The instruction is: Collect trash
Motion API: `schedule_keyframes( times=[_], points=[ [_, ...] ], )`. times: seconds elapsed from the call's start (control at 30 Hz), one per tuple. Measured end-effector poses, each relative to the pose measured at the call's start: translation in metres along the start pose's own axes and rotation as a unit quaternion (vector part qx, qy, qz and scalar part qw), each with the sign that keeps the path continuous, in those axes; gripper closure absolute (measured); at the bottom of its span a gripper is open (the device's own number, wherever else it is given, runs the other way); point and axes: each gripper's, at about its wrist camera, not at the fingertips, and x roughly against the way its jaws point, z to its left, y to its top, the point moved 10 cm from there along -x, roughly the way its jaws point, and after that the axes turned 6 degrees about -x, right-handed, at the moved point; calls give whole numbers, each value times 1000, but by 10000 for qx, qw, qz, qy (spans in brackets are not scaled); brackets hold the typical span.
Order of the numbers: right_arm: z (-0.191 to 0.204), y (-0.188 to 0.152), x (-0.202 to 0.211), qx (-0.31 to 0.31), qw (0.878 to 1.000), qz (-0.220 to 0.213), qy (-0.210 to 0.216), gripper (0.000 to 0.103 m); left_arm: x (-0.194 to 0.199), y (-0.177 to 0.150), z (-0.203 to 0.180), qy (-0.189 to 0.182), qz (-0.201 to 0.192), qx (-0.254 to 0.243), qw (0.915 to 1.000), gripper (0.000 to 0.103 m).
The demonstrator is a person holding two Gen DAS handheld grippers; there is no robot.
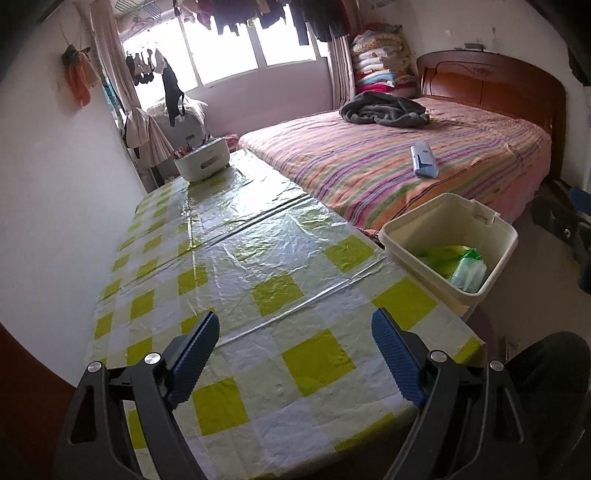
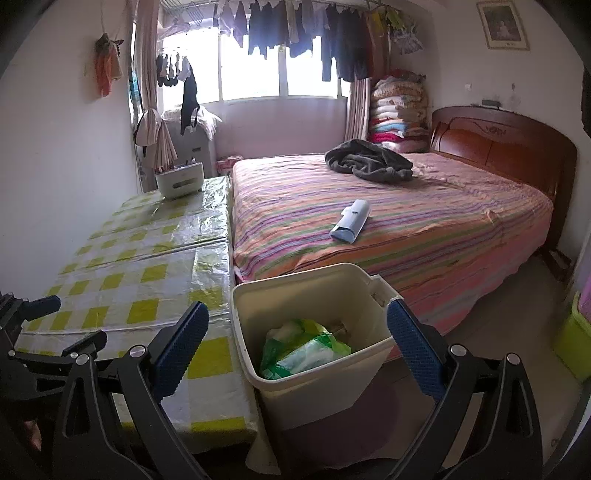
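Trash (image 2: 303, 350): one green wrapper in one bin (image 2: 314, 387); both tongs (image 1: 295, 354) (image 2: 297, 345) spread, empty

Checked table (image 1: 266, 258), white basket (image 1: 201, 164)

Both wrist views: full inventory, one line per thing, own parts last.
table: one, green-and-white checked cloth, along the left wall.
caddy: one, white, far end of the table.
trash bin: one, cream, on the floor between table and bed.
green wrappers: a few, green and white, inside the trash bin.
bed: one, striped sheet, wooden headboard, right of the table.
blanket: one, dark grey, crumpled on the bed.
blue-white package: one, mid-bed.
hanging clothes: many, mostly dark, across the window.
left tongs: open, empty, over the table.
right tongs: open, empty, over the trash bin.
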Motion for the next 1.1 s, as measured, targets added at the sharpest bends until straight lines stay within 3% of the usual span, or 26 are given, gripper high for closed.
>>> schedule_keyframes(
  times=[0.53, 1.1],
  points=[
    [-21, 3, -19, -303, 9994, 142, 91, 7, -20, 10, -21, -100, 253, -263, 9993, 21],
    [-52, 5, -21, -614, 9980, 135, 86, 7, -12, 29, -63, -285, 123, -723, 9969, 21]
  ],
)
